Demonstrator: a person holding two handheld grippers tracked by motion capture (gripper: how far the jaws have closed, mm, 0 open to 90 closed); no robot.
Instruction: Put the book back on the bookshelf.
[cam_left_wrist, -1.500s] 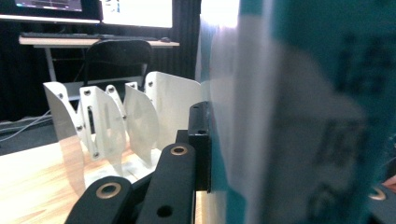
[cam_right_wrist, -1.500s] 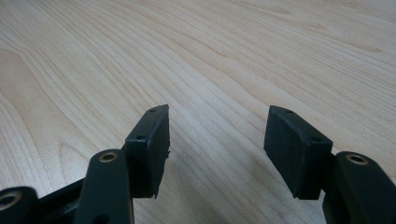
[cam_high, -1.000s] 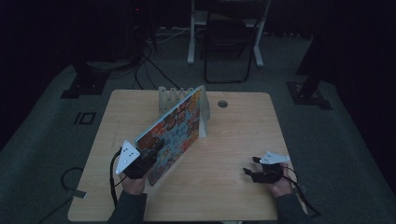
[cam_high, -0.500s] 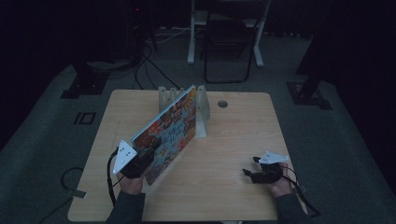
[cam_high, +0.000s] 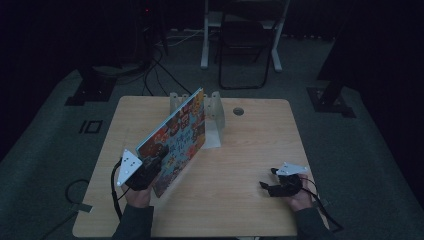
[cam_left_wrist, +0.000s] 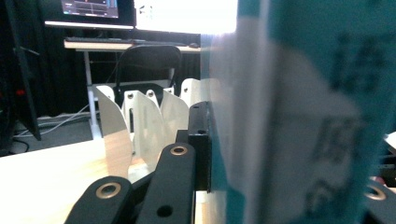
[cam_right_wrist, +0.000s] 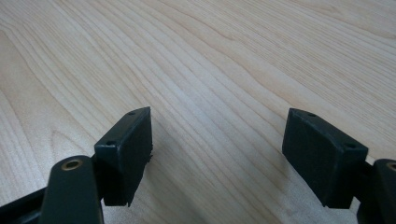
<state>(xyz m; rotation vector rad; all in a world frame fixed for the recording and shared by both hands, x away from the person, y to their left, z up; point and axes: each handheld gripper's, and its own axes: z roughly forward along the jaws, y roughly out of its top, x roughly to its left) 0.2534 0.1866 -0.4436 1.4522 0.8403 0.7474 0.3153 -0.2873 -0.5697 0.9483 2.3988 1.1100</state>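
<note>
Book (cam_high: 177, 137): large, thin and flat, its cover crowded with small orange, red and dark pictures, with a pale teal edge along the upper left side. It is held tilted, near corner low over the left half of the table (cam_high: 250, 150), far corner raised toward the white rack (cam_high: 216, 112) at the back edge; whether that corner touches the rack cannot be told. In the left gripper view the book (cam_left_wrist: 299, 116) is a blurred teal and white slab with large dark characters, too close to read, cut off at top, right and bottom. The left gripper (cam_high: 150, 167) is clamped on the book's near lower corner, the jaws pressed against either face; the far jaw is mostly hidden behind the cover in the left gripper view. The rack is a row of upright white dividers, and in the left gripper view (cam_left_wrist: 140, 123) several slots show with nothing standing in them; the slots nearest the book are hidden by it. The right gripper (cam_high: 272, 182) lies low at the right near part of the table, well apart from the book. Its jaws have just been opening and now stand wide, with bare wood grain between them in the right gripper view (cam_right_wrist: 217, 149); nothing is held. High view is dim, so cover details are not legible. A round hole (cam_high: 238, 111) sits in the tabletop just right of the rack.
</note>
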